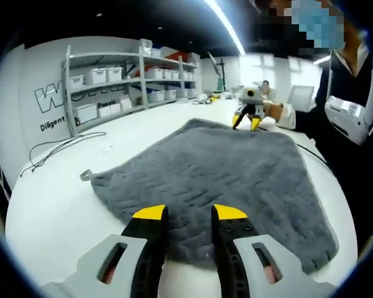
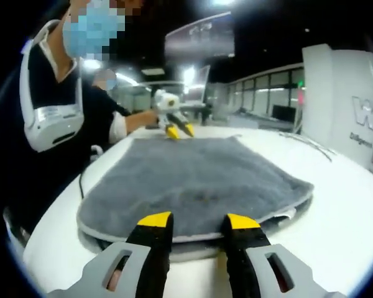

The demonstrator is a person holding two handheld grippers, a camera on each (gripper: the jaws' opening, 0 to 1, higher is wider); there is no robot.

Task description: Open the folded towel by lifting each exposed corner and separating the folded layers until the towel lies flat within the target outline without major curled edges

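Observation:
A grey towel [image 1: 217, 167] lies folded on the white table [image 1: 56, 205], with a small tab at its left corner. In the right gripper view the towel [image 2: 193, 177] shows stacked layers with a pale trim along the near edge. My left gripper [image 1: 190, 214] is open, its yellow tips just over the towel's near edge, nothing between them. My right gripper [image 2: 199, 220] is open too, at the opposite edge, over the layered hem. Each gripper appears across the towel in the other's view: the right gripper [image 1: 246, 119] and the left gripper [image 2: 176, 129], both with tips spread.
A person [image 2: 56, 105] stands at the table's side, holding both grippers. A dark cable [image 1: 53, 149] loops on the table left of the towel. Shelves with white bins [image 1: 112, 81] line the wall behind. The rounded table edge [image 2: 50, 242] is close to the towel.

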